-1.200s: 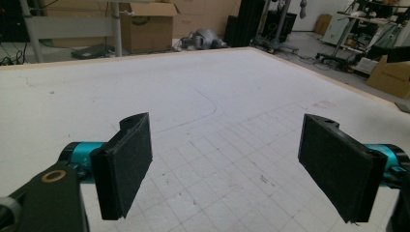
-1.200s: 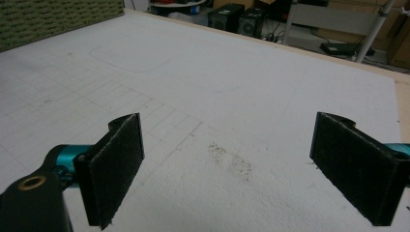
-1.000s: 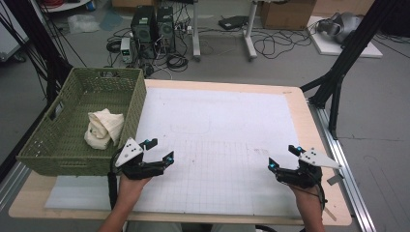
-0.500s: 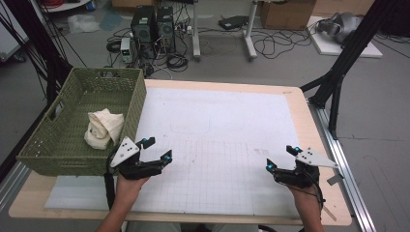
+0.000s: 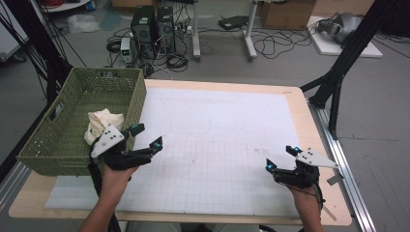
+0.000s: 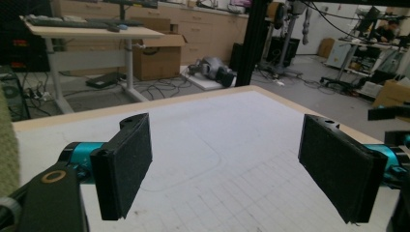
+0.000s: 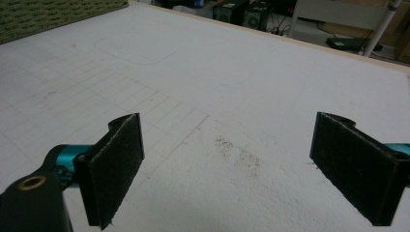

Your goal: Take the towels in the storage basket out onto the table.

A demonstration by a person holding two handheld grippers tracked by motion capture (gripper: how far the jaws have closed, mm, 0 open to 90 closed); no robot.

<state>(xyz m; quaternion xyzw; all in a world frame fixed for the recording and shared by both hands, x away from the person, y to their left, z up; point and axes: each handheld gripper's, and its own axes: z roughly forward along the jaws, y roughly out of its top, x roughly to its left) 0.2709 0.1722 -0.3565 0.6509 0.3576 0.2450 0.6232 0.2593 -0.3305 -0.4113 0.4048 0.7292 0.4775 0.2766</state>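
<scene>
Here the cloth (image 5: pixel 100 124) lies crumpled in the green basket (image 5: pixel 58 145), against its near right wall, just beside the left gripper (image 5: pixel 145 138). It looks soft and light, a limp cream bundle with loose folds standing up. It would likely sag and unfold when lifted, so a raised fold near the top of the heap seems the best place to pinch; a grip low in the pile might drag against the woven wall. Nothing about it looks fragile or slippery.

The left gripper hovers over the mat (image 5: pixel 217 145) at the basket's right wall, its jaws standing wide apart and empty; in the left gripper view they (image 6: pixel 227 169) point across the table rather than at the cloth. The right gripper (image 5: pixel 281 158) sits well apart, near the table's (image 5: pixel 309 121) right edge, jaws likewise spread with nothing between them, as the right gripper view (image 7: pixel 237 169) confirms.
</scene>
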